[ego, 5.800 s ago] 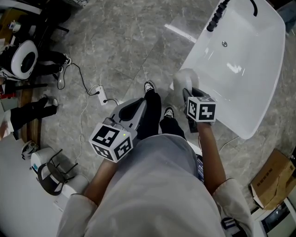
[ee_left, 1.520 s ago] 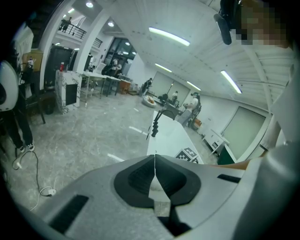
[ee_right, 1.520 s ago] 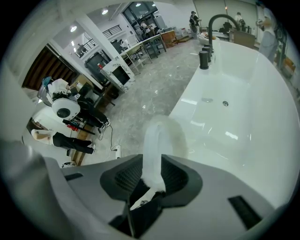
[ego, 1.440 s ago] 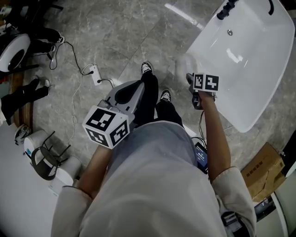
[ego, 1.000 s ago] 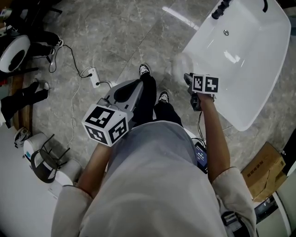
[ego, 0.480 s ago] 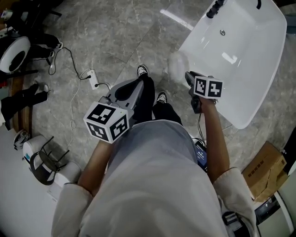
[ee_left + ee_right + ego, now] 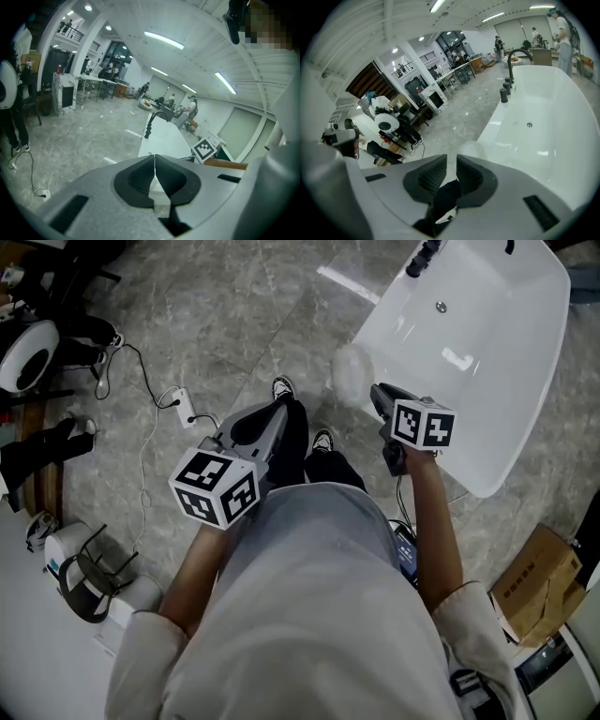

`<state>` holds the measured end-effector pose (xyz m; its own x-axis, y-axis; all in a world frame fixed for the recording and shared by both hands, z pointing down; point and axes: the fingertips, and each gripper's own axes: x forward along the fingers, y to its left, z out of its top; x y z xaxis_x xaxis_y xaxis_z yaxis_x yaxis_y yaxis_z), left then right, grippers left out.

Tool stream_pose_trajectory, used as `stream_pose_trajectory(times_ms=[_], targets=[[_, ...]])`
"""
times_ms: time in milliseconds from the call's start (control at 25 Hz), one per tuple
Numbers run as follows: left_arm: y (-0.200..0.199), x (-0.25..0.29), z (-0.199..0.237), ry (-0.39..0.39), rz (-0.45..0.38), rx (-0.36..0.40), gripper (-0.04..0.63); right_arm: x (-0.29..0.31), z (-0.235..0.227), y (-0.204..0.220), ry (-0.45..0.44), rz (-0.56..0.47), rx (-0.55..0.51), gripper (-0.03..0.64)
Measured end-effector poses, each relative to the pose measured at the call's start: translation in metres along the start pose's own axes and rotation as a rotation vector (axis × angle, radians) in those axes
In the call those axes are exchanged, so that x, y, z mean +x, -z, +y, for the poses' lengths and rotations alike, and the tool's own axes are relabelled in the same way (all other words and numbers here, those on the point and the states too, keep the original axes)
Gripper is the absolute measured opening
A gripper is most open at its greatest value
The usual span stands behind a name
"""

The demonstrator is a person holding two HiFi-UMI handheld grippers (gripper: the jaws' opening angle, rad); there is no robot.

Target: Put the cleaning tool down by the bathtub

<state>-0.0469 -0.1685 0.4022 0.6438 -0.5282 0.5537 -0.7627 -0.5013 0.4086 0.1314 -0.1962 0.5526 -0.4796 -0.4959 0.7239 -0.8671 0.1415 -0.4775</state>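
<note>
Grey marbled floor (image 7: 225, 306) all round, with a power strip (image 7: 180, 399) lying far off to the left. The left gripper (image 7: 153, 158) is held out front, its fingers (image 7: 136, 176) pressed together with nothing in them.

Just ahead of the right fingers (image 7: 472, 174) sits the tool (image 7: 349, 373), close beside the white tub (image 7: 487, 362). It's pale and rounded with soft edges, too blurred for any detail.

The right gripper (image 7: 451, 161) has just been closing. A narrow gap is left between its fingers and nothing is in it. Beyond the fingertips the tub stretches away to a black tap (image 7: 419, 257) at its far end. A cardboard box (image 7: 542, 592) sits far right.
</note>
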Motion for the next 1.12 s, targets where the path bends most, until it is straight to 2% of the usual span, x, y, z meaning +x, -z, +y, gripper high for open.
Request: stream_pose_trajectory(times_ms=[480,920,1120], targets=[[0.002,-0.004,-0.018,0.011,-0.039,-0.009,0.009,-0.041,0.023,-0.012,-0.047,-0.087,-0.069,0.032],[-0.003,-0.010,-0.015,-0.003,-0.073,-0.014,0.009,-0.077,0.041,-0.030,-0.053,-0.165,-0.157,0.018],[0.000,-0.015,-0.017,-0.009,-0.090,-0.026,0.009,-0.097,0.055,-0.041,-0.034,-0.231,-0.200,0.017]])
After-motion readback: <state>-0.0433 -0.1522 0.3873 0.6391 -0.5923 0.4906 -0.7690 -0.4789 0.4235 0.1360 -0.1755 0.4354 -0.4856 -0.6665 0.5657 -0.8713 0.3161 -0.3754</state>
